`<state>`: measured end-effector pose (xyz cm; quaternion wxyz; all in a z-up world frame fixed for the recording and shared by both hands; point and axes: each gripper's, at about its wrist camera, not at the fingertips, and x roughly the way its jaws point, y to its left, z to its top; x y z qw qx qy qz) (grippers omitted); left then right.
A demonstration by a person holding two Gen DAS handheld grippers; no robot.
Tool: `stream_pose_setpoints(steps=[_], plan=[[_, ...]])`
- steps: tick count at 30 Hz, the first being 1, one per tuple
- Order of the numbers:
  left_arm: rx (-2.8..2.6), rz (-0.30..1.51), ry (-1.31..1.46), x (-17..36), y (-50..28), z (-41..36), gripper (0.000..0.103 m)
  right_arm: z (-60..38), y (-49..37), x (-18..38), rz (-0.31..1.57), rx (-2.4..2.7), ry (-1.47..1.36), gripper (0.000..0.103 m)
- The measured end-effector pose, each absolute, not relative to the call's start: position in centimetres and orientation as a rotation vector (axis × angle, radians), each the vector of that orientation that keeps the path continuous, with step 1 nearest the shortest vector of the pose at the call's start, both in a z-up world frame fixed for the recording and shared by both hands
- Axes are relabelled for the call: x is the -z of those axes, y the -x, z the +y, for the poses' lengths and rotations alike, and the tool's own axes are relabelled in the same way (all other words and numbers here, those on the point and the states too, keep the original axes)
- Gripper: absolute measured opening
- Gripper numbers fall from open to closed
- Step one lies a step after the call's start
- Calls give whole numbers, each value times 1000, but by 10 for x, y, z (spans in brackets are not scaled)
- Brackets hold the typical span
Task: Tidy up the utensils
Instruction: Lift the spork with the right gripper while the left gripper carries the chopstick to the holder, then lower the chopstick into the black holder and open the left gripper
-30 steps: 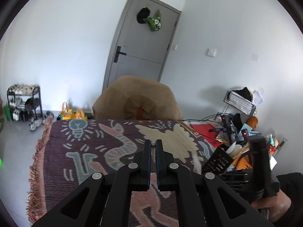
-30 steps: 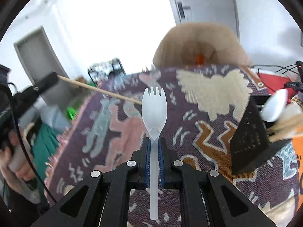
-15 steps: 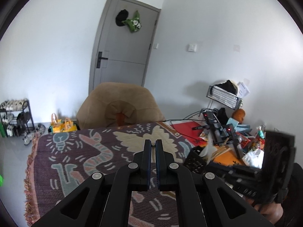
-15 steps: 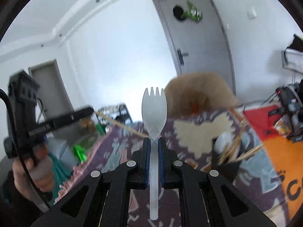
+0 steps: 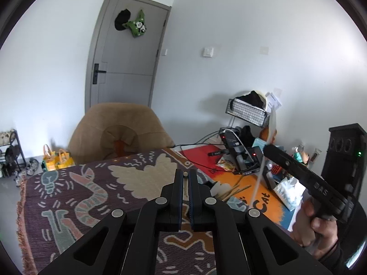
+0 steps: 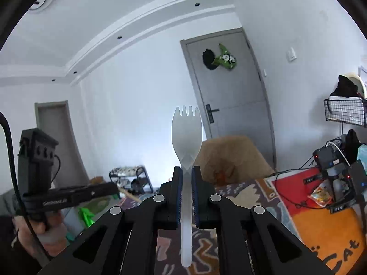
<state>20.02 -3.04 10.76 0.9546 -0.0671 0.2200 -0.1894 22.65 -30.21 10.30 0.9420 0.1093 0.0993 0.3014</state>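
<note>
The white plastic spork stands upright at the centre of the right wrist view, its handle clamped between the blue pads of the right hand-held gripper, whose jaws are closed on it; the tined bowl rises above the fingertips against the grey door and the handle's end hangs below the jaws. In the left wrist view the same spork shows only as a thin pale blade at right of centre, running up from the snout of that hand-held gripper, which a hand grips at the lower right. The left hand-held gripper fills the lower middle of its own view with its jaws closed to a narrow slit; in the right wrist view a thin wooden stick juts from its tip at the lower left. Below both lies the surface covered with a patterned purple cloth. Just right of the left fingertips a cluster of pale utensils and wooden sticks pokes up, the holder under them hidden. A tan chair stands behind the surface.
</note>
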Motion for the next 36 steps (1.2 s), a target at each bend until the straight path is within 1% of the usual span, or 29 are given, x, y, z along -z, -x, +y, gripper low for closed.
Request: stream_pose_setpoints(steps=[13, 26, 36], plan=[[472, 484, 138, -120, -217, -48, 4, -328, -251, -117, 119, -570, -282, 10], [484, 555, 16, -131, -224, -82, 4, -328, -253, -111, 108, -548, -277, 10], [465, 647, -39, -111, -263, -111, 4, -331, -246, -96, 79, -501, -319, 10]])
